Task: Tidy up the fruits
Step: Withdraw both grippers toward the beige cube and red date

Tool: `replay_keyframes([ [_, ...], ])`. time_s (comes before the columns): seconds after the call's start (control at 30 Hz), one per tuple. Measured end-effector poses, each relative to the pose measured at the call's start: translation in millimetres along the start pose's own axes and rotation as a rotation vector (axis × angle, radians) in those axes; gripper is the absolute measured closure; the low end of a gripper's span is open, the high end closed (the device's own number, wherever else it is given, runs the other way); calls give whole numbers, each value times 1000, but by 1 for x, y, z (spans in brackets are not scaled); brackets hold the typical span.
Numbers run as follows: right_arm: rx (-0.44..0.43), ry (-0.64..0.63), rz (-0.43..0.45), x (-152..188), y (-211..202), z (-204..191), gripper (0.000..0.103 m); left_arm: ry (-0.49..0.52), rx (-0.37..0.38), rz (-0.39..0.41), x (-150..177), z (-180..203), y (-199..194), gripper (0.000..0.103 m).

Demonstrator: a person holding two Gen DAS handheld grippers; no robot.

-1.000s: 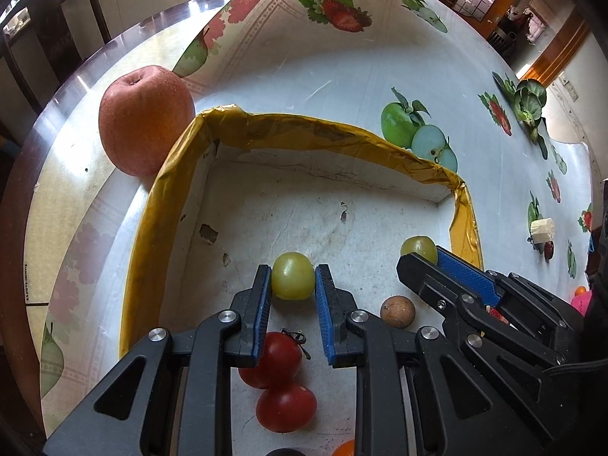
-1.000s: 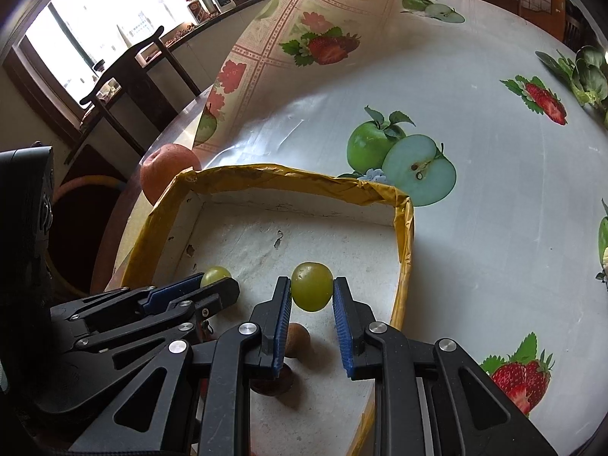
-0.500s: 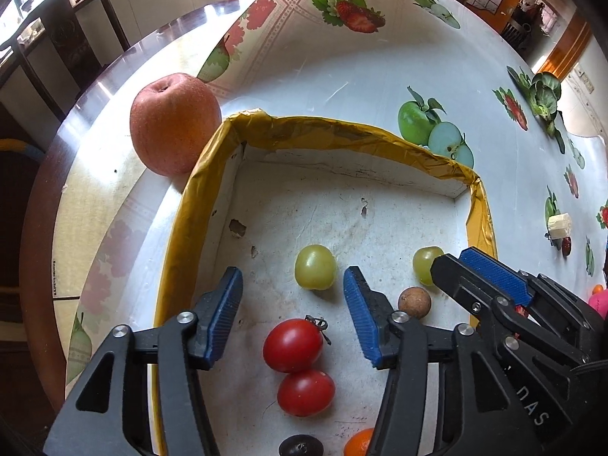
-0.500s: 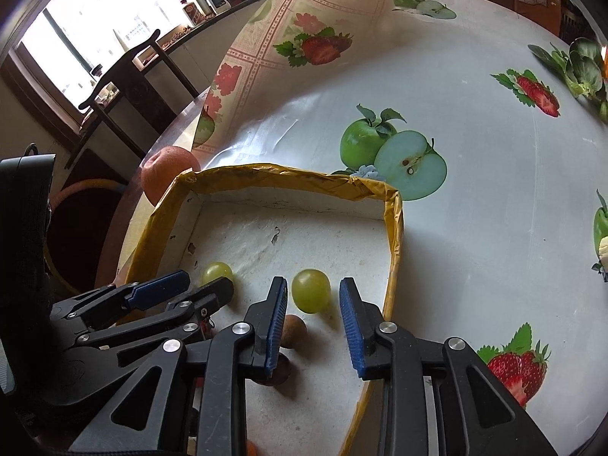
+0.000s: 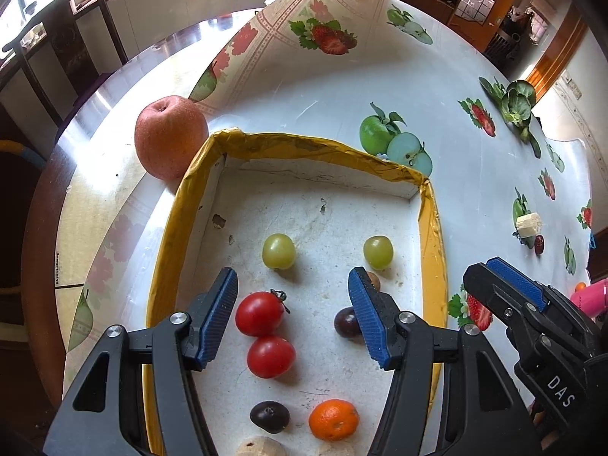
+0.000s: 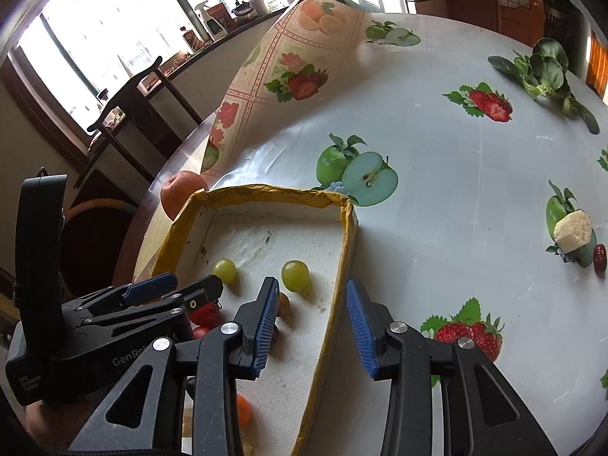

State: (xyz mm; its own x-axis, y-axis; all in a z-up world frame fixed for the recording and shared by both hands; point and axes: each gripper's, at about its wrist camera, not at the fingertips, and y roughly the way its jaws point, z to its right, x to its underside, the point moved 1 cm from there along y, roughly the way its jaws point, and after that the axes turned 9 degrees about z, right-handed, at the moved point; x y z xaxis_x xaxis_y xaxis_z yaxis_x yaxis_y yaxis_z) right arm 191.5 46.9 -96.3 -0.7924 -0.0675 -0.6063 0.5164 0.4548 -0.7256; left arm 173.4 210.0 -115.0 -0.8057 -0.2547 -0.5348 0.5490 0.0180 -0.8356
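A round table carries a glossy white vinyl tablecloth (image 5: 311,114) printed with green apples, strawberries and orange slices; its far edge is curled upward, baring the reflective tabletop beneath. On it sits a shallow white foam tray with a yellow taped rim (image 5: 167,235).

Inside the tray lie 2 green grapes, the left grape (image 5: 278,251) and the right grape (image 5: 377,252), well apart, both resting on the tray floor. Nearer the camera are 2 red cherry tomatoes (image 5: 259,313) touching each other, a dark purple round fruit (image 5: 346,322), a small brown round fruit (image 5: 373,279) partly hidden by a finger, another dark plum-like fruit (image 5: 269,416) and a small orange mandarin (image 5: 333,419).

The left gripper (image 5: 292,304) hovers over the tomatoes with its blue-padded jaws spread wide, holding nothing. The right gripper (image 6: 311,313) also has its jaws spread apart and empty, straddling the tray's right rim.

A large red-orange apple (image 5: 171,136) stands outside the tray, touching its far-left corner. Out on the cloth lie a pale cut chunk (image 6: 573,231), a small dark red date-like fruit (image 6: 599,255) just beside it, and a leafy green vegetable (image 6: 547,70) farther away.

Beyond the table stand dark wooden chairs (image 6: 129,106), bright windows and a counter with bottles and a kettle (image 6: 243,3).
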Motion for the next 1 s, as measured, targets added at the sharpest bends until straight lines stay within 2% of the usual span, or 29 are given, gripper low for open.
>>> replay_keyframes([
  [0.6,131,122,24,27,-48,103,63,82,102,-2,6,83,-12,44],
  [0.73,180,156,34,33,-56,131,55,105,127,-10,8,104,-9,44],
  [1.0,253,223,40,38,-63,189,55,151,173,-37,12,150,2,44],
])
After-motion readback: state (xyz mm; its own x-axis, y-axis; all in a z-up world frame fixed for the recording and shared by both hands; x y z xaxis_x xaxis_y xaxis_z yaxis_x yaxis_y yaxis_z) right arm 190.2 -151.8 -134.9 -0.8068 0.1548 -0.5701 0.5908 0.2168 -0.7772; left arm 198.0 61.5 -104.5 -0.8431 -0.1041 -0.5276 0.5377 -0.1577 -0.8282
